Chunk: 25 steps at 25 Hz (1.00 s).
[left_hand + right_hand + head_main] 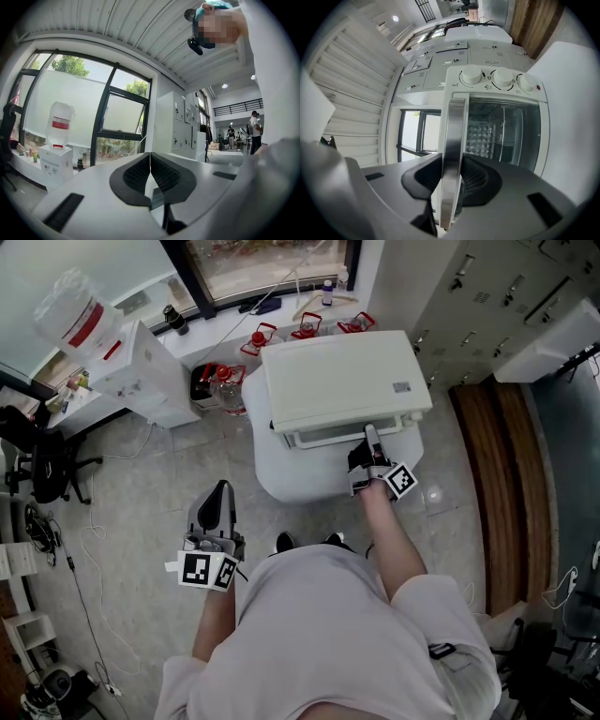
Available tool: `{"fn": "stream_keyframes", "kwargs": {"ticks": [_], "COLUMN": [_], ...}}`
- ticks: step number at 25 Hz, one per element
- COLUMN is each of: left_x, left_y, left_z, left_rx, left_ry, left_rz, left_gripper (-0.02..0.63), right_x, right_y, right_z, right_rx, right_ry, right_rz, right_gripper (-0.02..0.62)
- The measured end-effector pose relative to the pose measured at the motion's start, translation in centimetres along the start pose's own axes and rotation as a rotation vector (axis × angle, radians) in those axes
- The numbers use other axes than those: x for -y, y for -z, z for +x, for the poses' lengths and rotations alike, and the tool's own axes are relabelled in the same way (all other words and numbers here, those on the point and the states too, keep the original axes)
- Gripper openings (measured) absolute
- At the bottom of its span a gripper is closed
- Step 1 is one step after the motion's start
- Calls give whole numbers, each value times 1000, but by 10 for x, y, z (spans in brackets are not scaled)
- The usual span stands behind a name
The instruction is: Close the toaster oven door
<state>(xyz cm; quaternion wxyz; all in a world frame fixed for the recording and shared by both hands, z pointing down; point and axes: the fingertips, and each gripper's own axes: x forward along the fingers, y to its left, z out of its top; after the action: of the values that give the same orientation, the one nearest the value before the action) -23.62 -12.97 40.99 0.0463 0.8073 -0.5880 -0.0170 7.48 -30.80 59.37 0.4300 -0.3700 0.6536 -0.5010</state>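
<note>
**A:** Where's the right gripper (371, 432)?

**B:** Out in front of the person, arm (394, 545) stretched forward, the gripper pointing nearly level at the front of the oven (342, 381). It is rolled on its side: in the right gripper view the oven looks tipped over, with the knobs (502, 77) along the top.

**A:** And its fingers (480, 180)?

**B:** They're pinching the handle (453, 140). The metal bar runs straight through between the two pads, with a pad pressed on each side.

**A:** So where's the door (506, 136)?

**B:** Right behind the handle, just beyond the fingertips. Its glass faces the camera and the rack inside shows through. It looks close to flush with the oven's front, but I can't tell whether it is fully seated.

**A:** What's the oven on?

**B:** A white round counter (300, 486), which spreads out below and to the left of the right fingers.

**A:** And the left gripper (219, 491)?

**B:** It is held low by the person's left side, elbow bent, well apart from the oven and pointing forward and level. Its fingers (136, 176) are pressed together with nothing between them. Past the tips there is only the room: windows and lockers.
</note>
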Motion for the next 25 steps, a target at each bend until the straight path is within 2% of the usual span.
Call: {"fn": "stream_keyframes", "kwargs": {"ticks": [10, 25], "left_x": [2, 6], "left_y": [-1, -3], "left_z": [-5, -15], "left_rx": [3, 16], "left_ry": [-1, 15], "left_rz": [-5, -24], "left_gripper": [20, 20], "right_x": [-2, -11], "right_y": [-1, 1], "right_z": [-1, -3], "right_rx": [26, 10], "right_ry": [-29, 3], "right_rz": [69, 33], "right_gripper": [98, 206]}}
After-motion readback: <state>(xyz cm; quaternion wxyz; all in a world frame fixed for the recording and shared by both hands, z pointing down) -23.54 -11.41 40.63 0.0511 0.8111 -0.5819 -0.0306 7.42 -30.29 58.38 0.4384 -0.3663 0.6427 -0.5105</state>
